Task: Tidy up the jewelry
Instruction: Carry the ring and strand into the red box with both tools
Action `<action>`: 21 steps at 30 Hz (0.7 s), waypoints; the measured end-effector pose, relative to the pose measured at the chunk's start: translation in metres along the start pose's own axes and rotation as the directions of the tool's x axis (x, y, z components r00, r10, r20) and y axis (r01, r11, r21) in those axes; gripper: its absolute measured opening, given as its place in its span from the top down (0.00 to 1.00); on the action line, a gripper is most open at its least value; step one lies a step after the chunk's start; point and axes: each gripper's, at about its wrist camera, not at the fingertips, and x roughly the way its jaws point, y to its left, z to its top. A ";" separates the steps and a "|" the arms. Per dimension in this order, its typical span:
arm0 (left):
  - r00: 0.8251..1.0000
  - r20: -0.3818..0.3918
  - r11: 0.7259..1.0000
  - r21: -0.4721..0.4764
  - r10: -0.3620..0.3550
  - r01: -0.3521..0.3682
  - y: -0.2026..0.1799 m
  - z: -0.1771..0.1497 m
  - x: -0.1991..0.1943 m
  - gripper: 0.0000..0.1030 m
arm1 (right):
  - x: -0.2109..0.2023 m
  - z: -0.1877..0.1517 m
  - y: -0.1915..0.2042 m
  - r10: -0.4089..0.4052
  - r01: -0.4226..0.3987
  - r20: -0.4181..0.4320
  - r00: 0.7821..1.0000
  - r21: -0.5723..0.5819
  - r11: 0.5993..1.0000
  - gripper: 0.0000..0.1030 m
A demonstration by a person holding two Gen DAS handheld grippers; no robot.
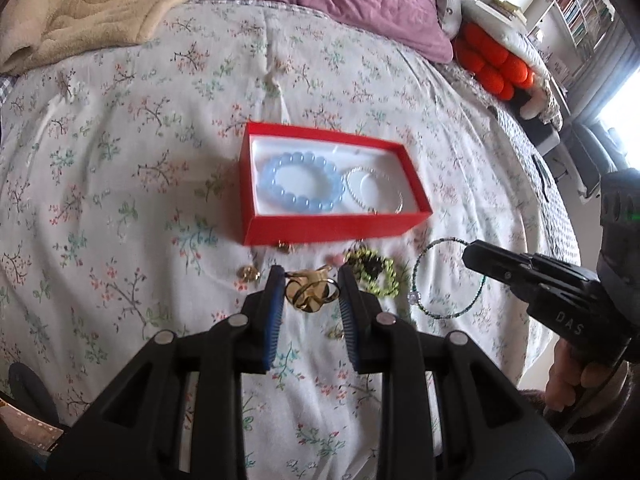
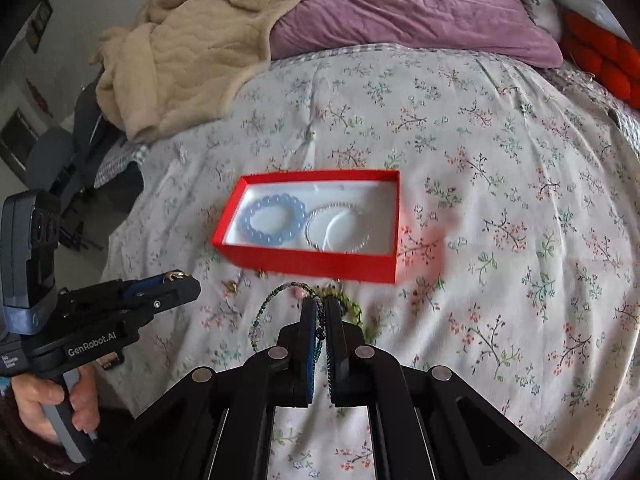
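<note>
Matt red card box (image 1: 328, 228), glossy blue beads (image 1: 298, 188) — soft floral cloth bedspread (image 1: 120, 160)

Red box (image 1: 328, 228) on the bedspread holds two bracelets — blue-beaded (image 1: 298, 182), pearly (image 1: 374, 190) — side by side.

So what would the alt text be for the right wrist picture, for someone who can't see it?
A handheld right gripper pinches a thin green beaded bracelet above a floral bedspread. Just beyond sits an open red box holding a blue bead bracelet and a silver one. At left, the left gripper carries something gold.
</note>
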 end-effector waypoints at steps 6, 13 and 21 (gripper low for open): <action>1.000 0.021 1.000 -0.018 -0.004 0.004 -0.004 0.011 0.004 0.72 | 0.002 0.016 -0.003 0.007 -0.007 0.018 1.000 0.030 1.000 0.96; 0.999 0.053 0.999 -0.046 -0.002 0.004 -0.008 0.030 0.015 0.72 | 0.009 0.040 -0.012 0.005 -0.011 0.055 0.998 0.097 0.995 0.96; 0.998 0.056 0.998 -0.057 -0.003 0.006 -0.010 0.047 0.037 0.72 | 0.039 0.058 -0.024 -0.032 0.024 0.047 0.998 0.166 0.986 0.96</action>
